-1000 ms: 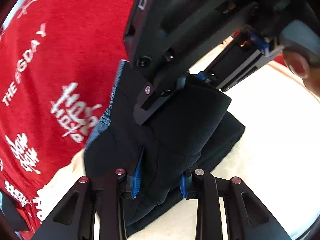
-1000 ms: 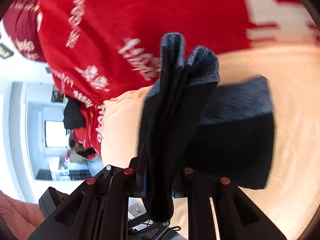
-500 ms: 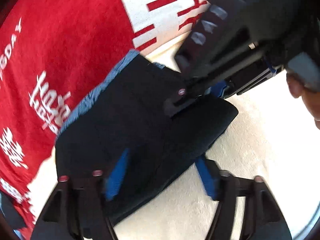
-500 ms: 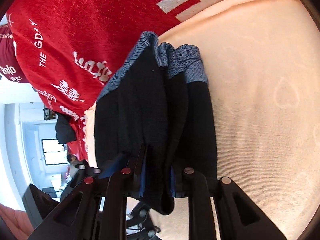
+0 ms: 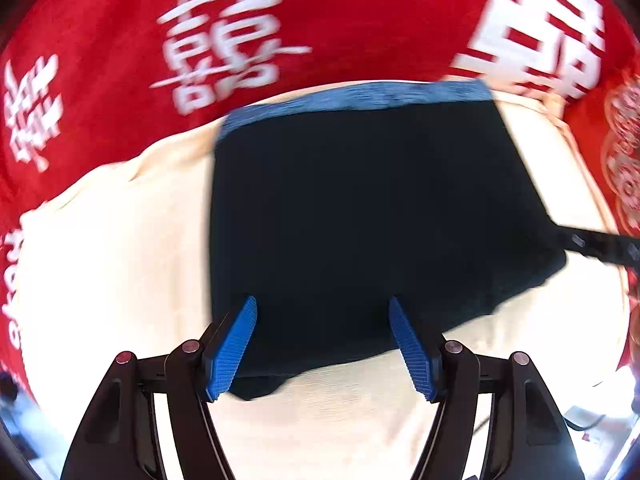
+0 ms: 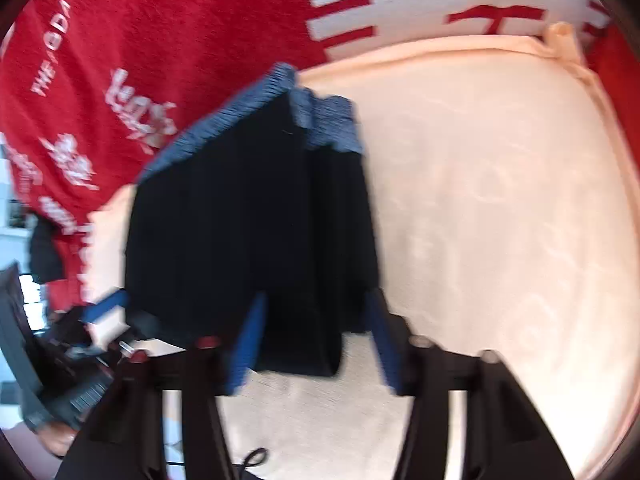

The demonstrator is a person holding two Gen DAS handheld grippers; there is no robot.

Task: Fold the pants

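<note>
on the cream blanket (image 5: 120, 240) lie the pants (image 5: 360, 216), a flat dark rectangle, blue waistband away from me. a second ago both my jaws pinched them; now my left gripper (image 5: 322, 344) and right gripper (image 6: 316, 340) are spread, cloth released, so the fold looks finished. both hover low at its near edge, red spread (image 5: 120, 40) beyond.

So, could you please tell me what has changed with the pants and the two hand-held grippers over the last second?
Both let go. The left hand-held gripper, shut on the pants a second ago, opened first; the right hand-held gripper opened after it. The pants, held bunched up before, now lie folded flat on the cream blanket, waistband toward the red cover. The blanket and cover are unchanged.
</note>
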